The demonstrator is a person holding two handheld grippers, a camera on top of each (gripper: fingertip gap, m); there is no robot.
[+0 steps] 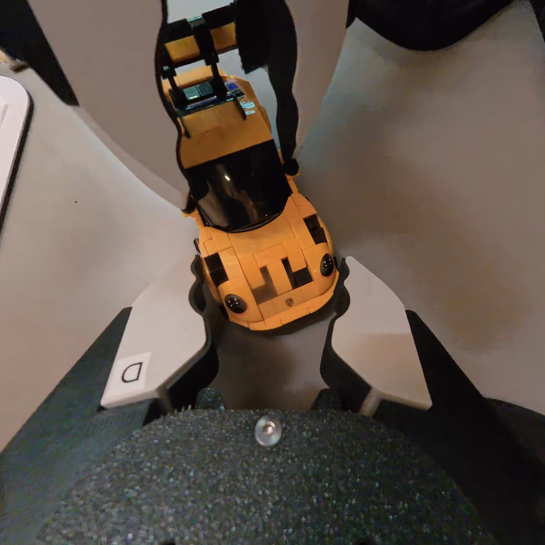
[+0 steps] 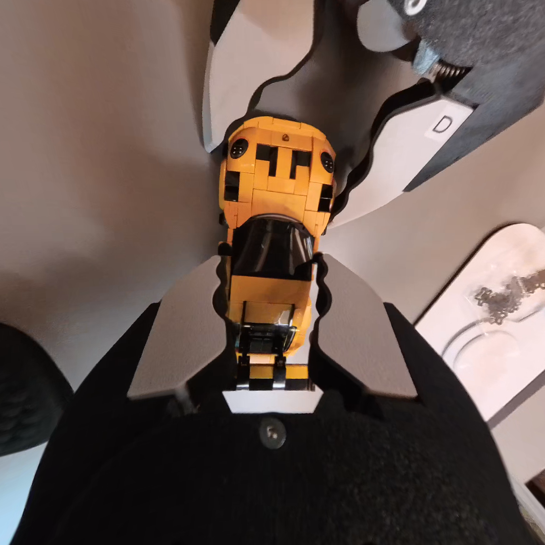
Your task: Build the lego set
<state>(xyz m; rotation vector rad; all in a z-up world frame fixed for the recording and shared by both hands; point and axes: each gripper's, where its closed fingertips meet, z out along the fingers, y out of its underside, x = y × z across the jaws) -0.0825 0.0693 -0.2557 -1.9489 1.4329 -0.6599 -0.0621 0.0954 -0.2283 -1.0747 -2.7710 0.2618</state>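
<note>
Gripping the yellow lego car, the right claw clamps its rear, the left claw its nose. Build looks nearly finished; next likely calls for a steady set-down on the bench.

Plain tabletop, place unclear

The right gripper clamps the rear half of a yellow and black lego sports car, fingers pressed to both flanks; the left gripper flanks its nose from opposite; a white tray with a clear bag of small parts lies right
</note>
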